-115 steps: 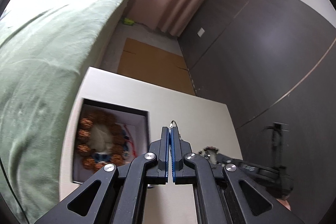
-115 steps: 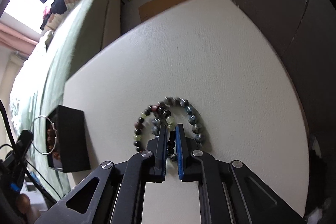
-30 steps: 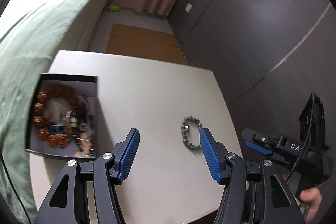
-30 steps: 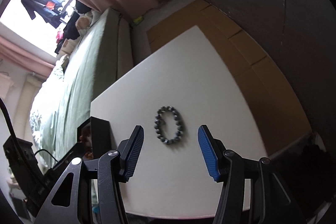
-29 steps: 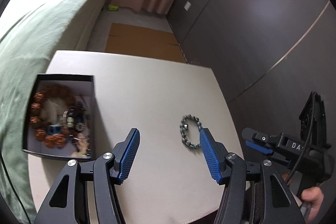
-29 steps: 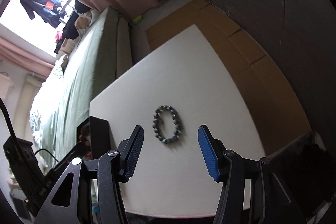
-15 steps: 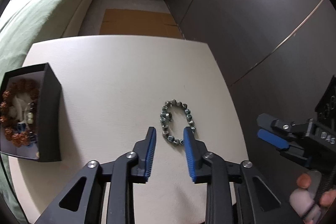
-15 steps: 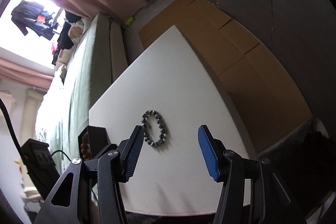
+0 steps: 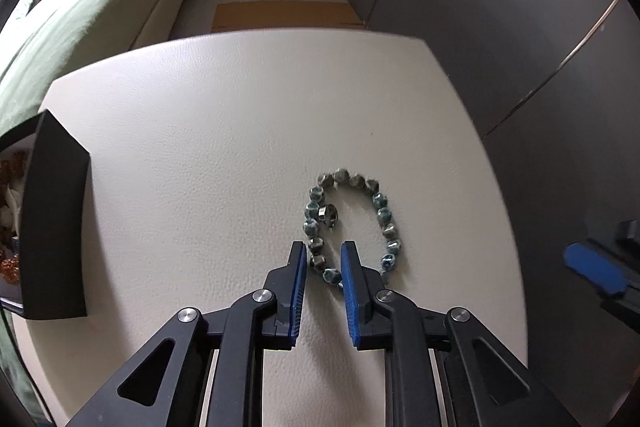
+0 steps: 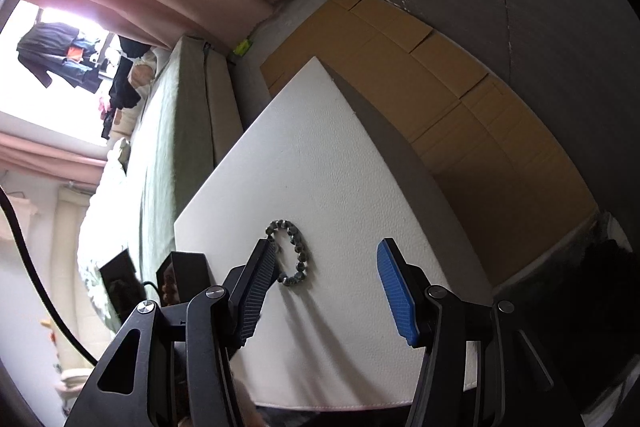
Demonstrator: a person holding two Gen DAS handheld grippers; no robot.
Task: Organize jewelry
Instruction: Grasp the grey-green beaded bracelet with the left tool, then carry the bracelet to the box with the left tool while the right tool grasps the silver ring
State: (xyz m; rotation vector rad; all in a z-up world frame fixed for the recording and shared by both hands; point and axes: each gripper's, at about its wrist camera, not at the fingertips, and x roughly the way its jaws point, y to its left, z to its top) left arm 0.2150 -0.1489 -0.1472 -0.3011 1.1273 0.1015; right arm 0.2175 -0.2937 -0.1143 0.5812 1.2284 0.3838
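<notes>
A bracelet (image 9: 383, 215) of grey-blue beads with a metal charm lies flat on the white table (image 9: 200, 147), right of centre. My left gripper (image 9: 323, 247) points steeply down over its near-left arc; its jaws are closing, with a few beads between the blue pads and a gap still showing on both sides. A black jewelry box (image 9: 52, 227) holding brown bead bracelets stands at the table's left edge. My right gripper (image 10: 326, 243) hovers open and empty off the table's right side, the bracelet (image 10: 298, 259) ahead of its left finger.
A bed with a green cover (image 9: 100, 7) runs along the far left. Flattened cardboard (image 9: 280, 15) lies on the floor beyond the table. A dark wall of cabinets (image 9: 500, 27) is close on the right. The black box (image 10: 184, 275) also shows in the right wrist view.
My left gripper has dropped down onto the bracelet and its jaws have narrowed from wide apart to a slim gap around the beads. The right gripper has rolled slightly and stays open.
</notes>
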